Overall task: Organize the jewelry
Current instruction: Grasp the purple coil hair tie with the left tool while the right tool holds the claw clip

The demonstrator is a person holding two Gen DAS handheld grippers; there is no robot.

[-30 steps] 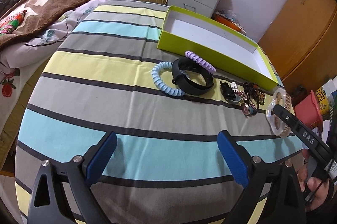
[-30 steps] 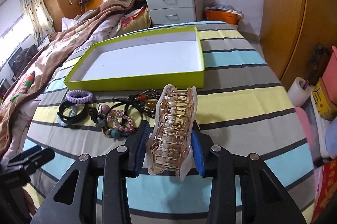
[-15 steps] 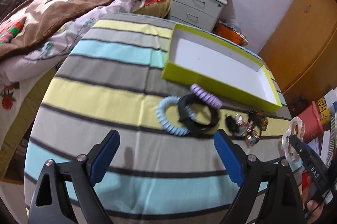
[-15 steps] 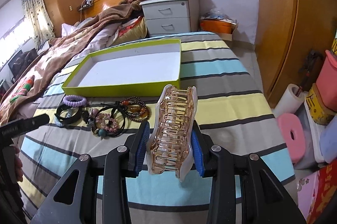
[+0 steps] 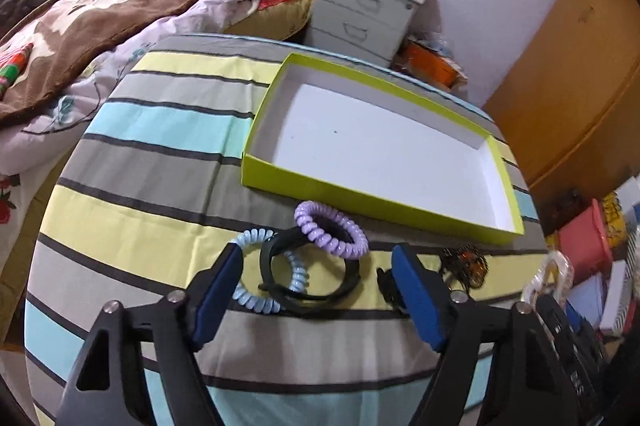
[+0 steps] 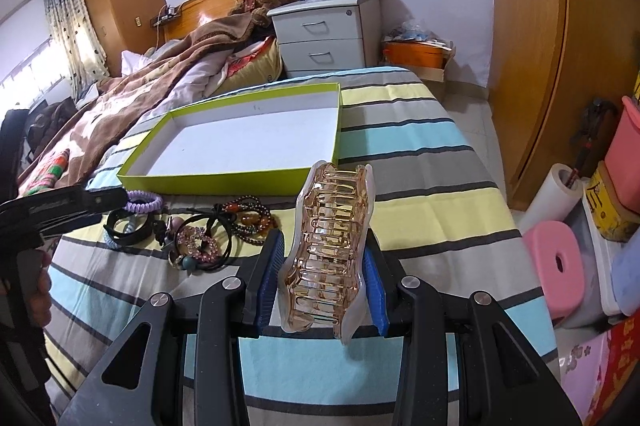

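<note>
My right gripper (image 6: pixel 324 282) is shut on a large translucent amber hair claw (image 6: pixel 330 250), held above the striped table. A shallow green box (image 5: pixel 360 201) with a white floor sits behind the jewelry; it shows too as the green box (image 6: pixel 224 181). My left gripper (image 5: pixel 316 290) hovers over a black bracelet (image 5: pixel 280 292), a pale blue coil hair tie (image 5: pixel 256 300) and a purple coil hair tie (image 5: pixel 332 232). Its jaws are closing, and the pads touch none of them. Beaded bracelets and hair ornaments (image 6: pixel 224 226) lie in a heap to the right.
The striped cloth (image 5: pixel 140 161) covers a round table. A bed with a brown blanket (image 5: pixel 120 1) is at the left, a white nightstand (image 6: pixel 324 37) behind. A pink stool (image 6: pixel 560 266) and storage bins stand on the floor at the right, beside a wooden wardrobe (image 6: pixel 532 25).
My left gripper has come forward over the black bracelet and coil ties, and its jaws have narrowed. The right gripper still holds the hair claw, barely shifted.
</note>
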